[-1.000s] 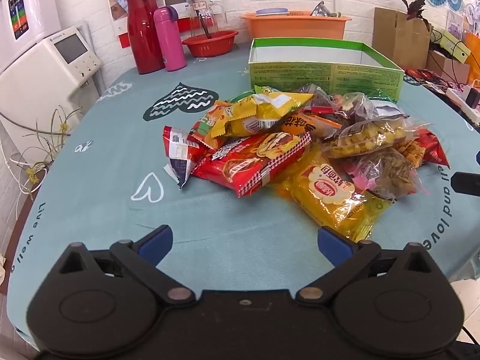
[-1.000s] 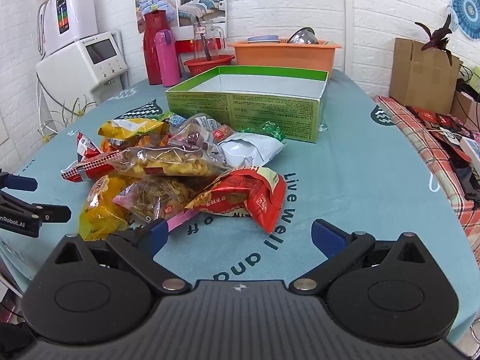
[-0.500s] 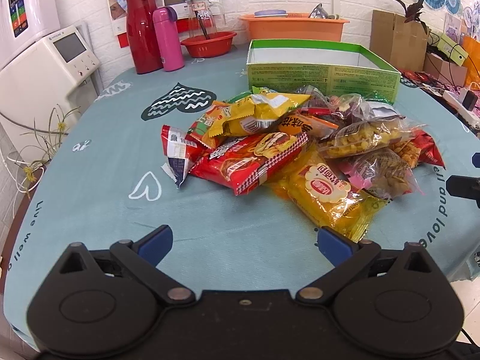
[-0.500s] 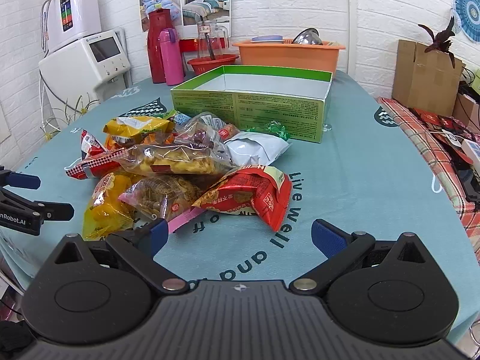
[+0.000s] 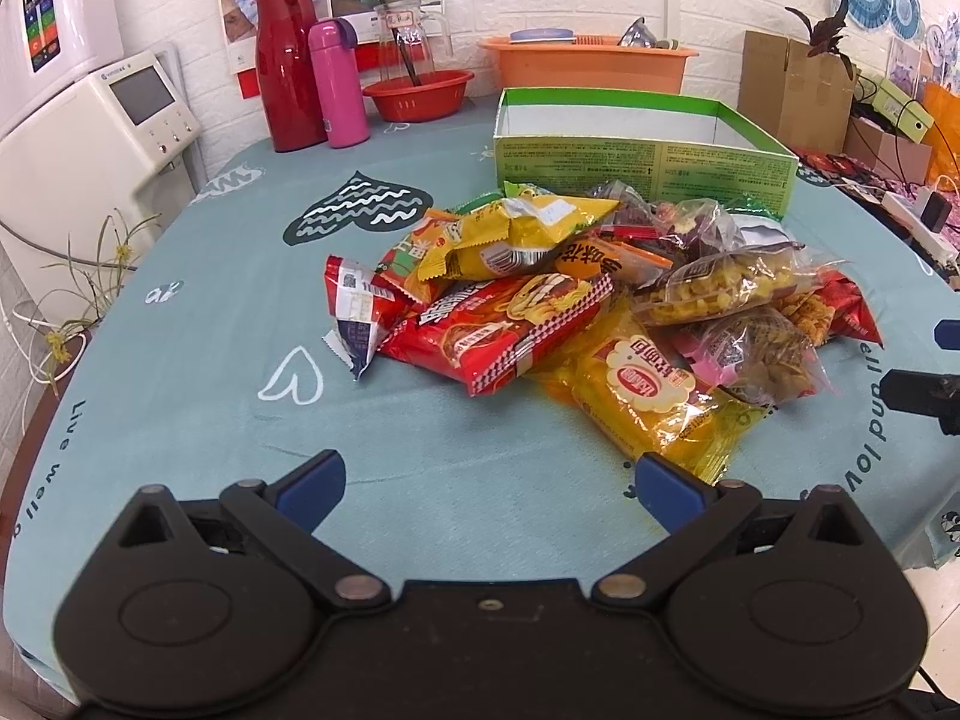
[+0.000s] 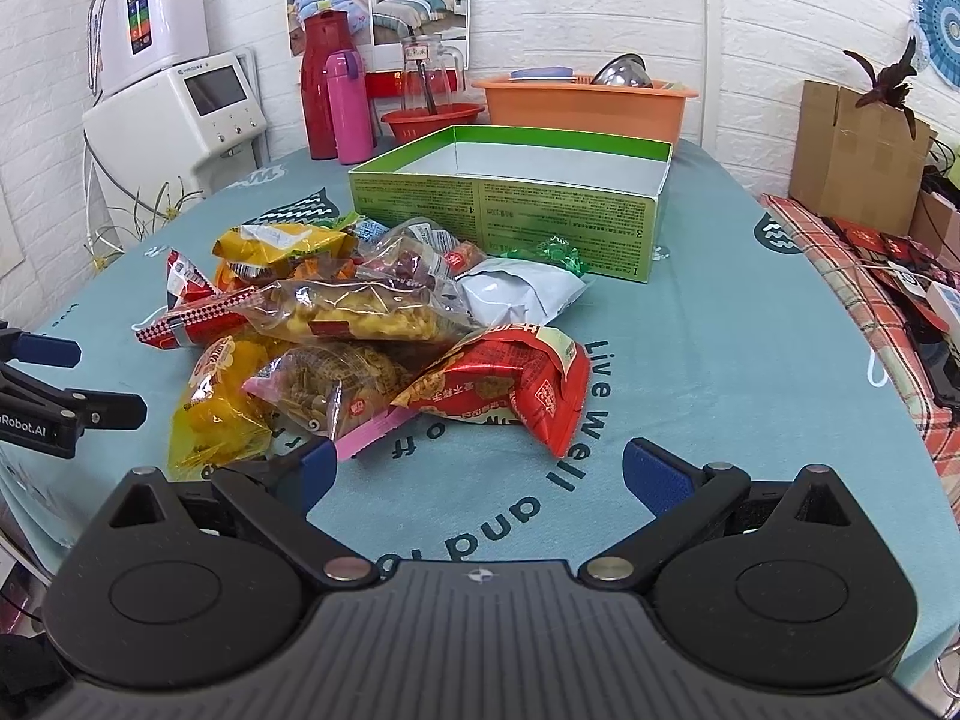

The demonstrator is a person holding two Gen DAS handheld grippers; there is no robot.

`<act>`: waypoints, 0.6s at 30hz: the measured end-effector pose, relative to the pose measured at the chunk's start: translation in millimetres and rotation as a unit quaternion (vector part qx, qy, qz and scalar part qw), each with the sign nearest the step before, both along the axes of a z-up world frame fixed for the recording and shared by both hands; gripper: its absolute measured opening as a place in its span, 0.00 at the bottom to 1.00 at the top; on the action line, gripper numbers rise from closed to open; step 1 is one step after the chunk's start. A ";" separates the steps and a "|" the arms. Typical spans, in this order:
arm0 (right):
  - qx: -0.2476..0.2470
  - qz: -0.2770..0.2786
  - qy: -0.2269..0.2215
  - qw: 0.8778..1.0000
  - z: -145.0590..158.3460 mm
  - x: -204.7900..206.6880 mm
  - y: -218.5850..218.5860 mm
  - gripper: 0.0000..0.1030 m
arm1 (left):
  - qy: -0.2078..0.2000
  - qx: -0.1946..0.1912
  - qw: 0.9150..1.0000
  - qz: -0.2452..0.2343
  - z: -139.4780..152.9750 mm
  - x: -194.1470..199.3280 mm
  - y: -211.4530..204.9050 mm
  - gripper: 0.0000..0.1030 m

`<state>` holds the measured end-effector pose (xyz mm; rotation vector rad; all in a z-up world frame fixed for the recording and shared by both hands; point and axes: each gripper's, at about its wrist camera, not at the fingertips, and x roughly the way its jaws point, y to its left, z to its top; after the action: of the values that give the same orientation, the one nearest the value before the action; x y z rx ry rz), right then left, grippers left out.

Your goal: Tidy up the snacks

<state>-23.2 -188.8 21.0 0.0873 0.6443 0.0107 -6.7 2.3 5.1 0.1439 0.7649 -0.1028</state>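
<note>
A pile of snack packets (image 5: pixel 600 300) lies on the teal tablecloth, in front of an open green box (image 5: pixel 642 150) with nothing visible inside. The pile also shows in the right wrist view (image 6: pixel 372 330), with the box (image 6: pixel 510 192) behind it. My left gripper (image 5: pixel 489 483) is open and empty, just short of a yellow packet (image 5: pixel 654 402). My right gripper (image 6: pixel 480 474) is open and empty, in front of a red packet (image 6: pixel 504 384) and a pink-edged seed bag (image 6: pixel 324 384). Each gripper shows at the edge of the other's view.
A red flask (image 5: pixel 285 69), a pink bottle (image 5: pixel 336 84), a red bowl (image 5: pixel 417 93) and an orange basin (image 5: pixel 585 63) stand at the table's back. A white appliance (image 5: pixel 90 138) is at the left. Cardboard boxes (image 6: pixel 858 150) and cables are to the right.
Both grippers have drifted slightly back and up from the pile, so it sits a little farther in view. Nothing was taken hold of; the packets have not moved.
</note>
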 end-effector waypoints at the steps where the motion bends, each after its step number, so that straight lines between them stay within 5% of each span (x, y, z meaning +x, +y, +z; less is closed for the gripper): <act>1: 0.000 0.001 0.000 1.000 -0.3 0.2 0.3 1.00 | 0.000 0.000 1.000 0.000 0.1 -0.1 -0.3 1.00; 18: 0.007 0.015 0.005 1.000 -4.3 1.7 1.5 1.00 | 0.000 0.002 1.000 -0.012 -1.6 0.3 -5.3 1.00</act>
<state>-21.4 -187.2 16.8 0.0921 0.6552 0.0432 -6.4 -3.1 3.5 0.1561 0.7643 -0.1239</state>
